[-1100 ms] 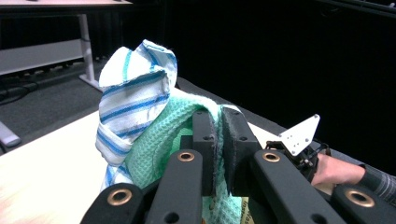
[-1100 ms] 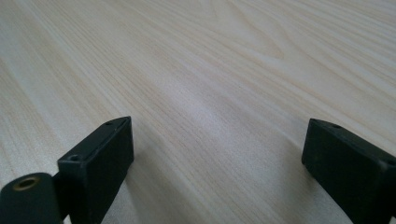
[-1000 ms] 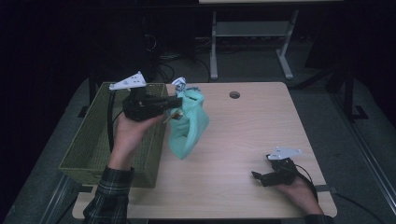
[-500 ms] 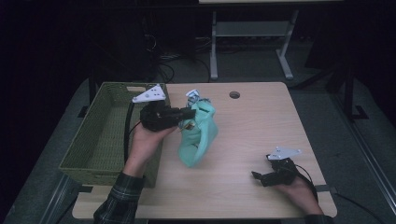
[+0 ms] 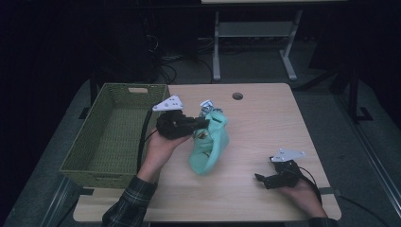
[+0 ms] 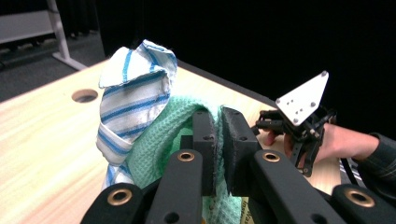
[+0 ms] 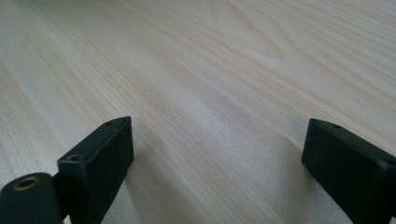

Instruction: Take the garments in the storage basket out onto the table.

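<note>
we pinch the cloths [image 5: 210,144] in our left gripper [image 5: 201,124], out of the basket [image 5: 94,163] over mid-table; right gripper [image 5: 261,178] gapes wide, empty; laying down remains.

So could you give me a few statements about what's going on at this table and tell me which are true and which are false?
1. The left gripper is clamped on a green cloth. True.
2. The green basket holds the cloths. False: no cloth lies in it.
3. The right gripper holds a cloth. False: its jaws stand open over bare table.
4. A blue-striped white cloth is bunched with the green one. True.
</note>
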`<action>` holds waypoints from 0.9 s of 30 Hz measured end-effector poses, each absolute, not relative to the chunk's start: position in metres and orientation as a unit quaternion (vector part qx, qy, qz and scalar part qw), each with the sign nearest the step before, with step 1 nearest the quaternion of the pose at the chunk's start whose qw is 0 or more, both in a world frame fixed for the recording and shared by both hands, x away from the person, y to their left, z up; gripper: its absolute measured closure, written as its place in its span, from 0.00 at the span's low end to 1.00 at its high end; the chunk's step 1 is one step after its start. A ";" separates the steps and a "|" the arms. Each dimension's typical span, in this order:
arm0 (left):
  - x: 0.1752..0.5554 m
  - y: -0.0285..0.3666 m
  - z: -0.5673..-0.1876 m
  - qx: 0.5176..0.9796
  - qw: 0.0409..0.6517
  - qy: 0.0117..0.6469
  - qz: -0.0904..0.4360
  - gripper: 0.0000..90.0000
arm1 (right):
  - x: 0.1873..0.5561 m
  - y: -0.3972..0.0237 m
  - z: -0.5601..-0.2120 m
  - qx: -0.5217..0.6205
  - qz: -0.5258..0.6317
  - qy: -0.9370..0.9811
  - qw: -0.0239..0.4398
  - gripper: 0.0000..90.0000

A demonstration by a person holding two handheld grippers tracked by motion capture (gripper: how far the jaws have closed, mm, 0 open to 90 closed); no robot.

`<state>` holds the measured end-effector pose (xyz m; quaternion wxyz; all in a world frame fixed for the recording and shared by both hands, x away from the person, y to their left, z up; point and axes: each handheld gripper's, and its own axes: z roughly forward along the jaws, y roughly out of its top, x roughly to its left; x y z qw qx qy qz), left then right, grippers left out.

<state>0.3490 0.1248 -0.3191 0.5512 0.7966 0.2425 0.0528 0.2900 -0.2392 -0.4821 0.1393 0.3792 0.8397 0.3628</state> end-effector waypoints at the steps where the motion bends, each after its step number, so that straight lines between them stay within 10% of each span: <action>1: 0.349 0.123 -0.321 0.798 0.549 0.243 0.051 0.94 | 0.290 -0.239 -0.482 0.378 0.362 0.840 0.140 0.10; 27: 0.352 0.072 -0.388 0.861 0.452 0.230 0.044 0.93 | 0.290 -0.239 -0.482 0.377 0.362 0.841 0.140 0.10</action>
